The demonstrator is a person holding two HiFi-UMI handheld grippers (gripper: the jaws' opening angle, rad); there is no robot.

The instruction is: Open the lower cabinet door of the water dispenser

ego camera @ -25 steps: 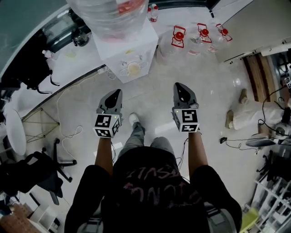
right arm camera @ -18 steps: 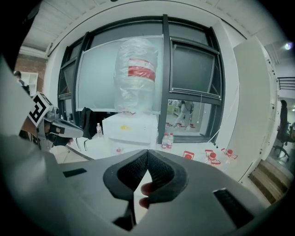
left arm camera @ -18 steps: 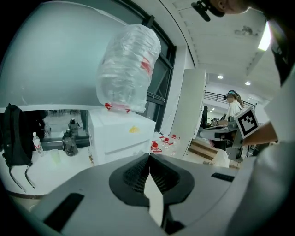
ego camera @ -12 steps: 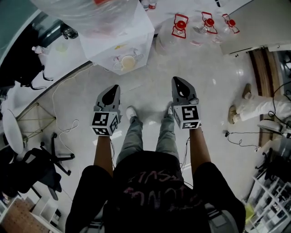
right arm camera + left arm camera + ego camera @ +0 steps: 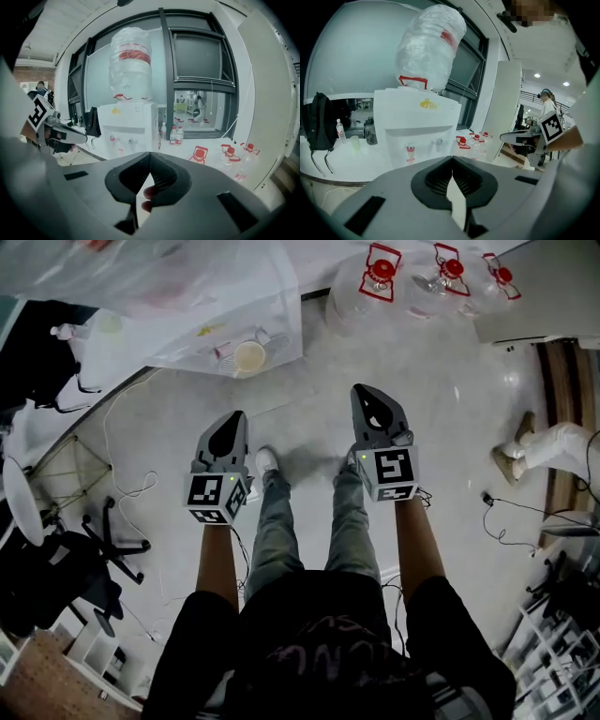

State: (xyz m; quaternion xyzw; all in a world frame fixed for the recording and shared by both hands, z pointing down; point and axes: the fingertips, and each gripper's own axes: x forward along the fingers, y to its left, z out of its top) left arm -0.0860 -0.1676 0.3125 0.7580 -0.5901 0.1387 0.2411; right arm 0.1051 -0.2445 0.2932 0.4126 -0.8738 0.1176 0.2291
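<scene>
The white water dispenser (image 5: 234,324), with a plastic-wrapped bottle on top, stands at the upper left of the head view, seen from above. Its front with two taps faces me in the left gripper view (image 5: 417,126) and the right gripper view (image 5: 129,126). Its lower cabinet door is hidden below the gripper bodies in both gripper views. My left gripper (image 5: 238,416) and right gripper (image 5: 360,389) hang side by side above the floor, pointing toward the dispenser and well short of it. Both are shut with nothing held; the tips meet in each gripper view (image 5: 452,157) (image 5: 150,152).
Several empty water jugs with red handles (image 5: 380,277) stand on the floor right of the dispenser. Cables (image 5: 122,493) and a black office chair (image 5: 84,559) lie at the left. Another person's legs (image 5: 553,446) are at the right. My feet (image 5: 267,460) are below the grippers.
The dispenser and jugs have slid toward the top of the head view and grown larger. Both grippers stay side by side and shut. My feet now stand level with each other.
</scene>
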